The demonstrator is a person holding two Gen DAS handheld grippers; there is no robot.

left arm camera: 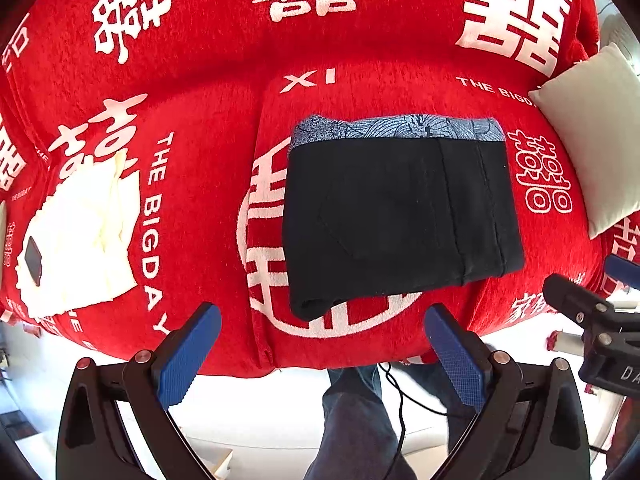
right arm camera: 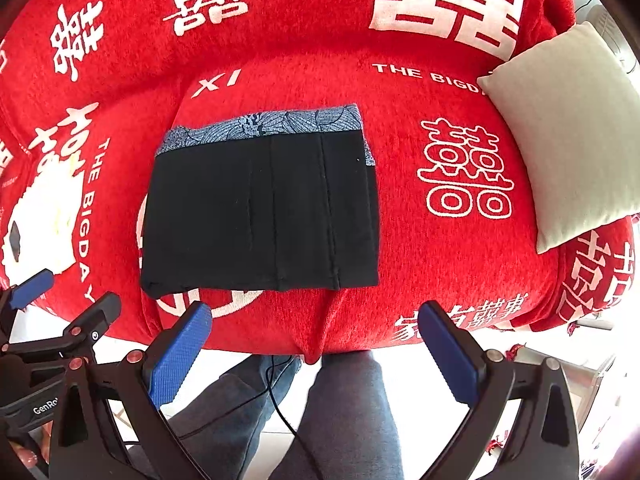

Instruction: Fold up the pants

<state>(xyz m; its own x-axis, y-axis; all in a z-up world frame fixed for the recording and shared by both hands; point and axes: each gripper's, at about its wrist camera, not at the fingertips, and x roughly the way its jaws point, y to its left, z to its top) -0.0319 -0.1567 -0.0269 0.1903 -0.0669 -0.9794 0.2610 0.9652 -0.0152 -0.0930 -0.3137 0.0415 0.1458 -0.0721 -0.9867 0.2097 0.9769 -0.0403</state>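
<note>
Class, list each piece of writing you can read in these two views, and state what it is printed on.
"XI": red sofa cover.
"THE BIGDAY": red sofa cover, beside the white cloth.
"THE BIGD…", cut off by the pillow: same cover.
"GenRo…", cut off: left gripper.
"DA…", cut off: right gripper.
Large white Chinese characters: cover; the small ones are unreadable.

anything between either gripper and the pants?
Nothing visible. The folded pants lie alone on the red cover. Both the left gripper and right gripper are open, off the near edge, with only bare cover ahead. The pillow and white cloth sit off to the sides.
</note>
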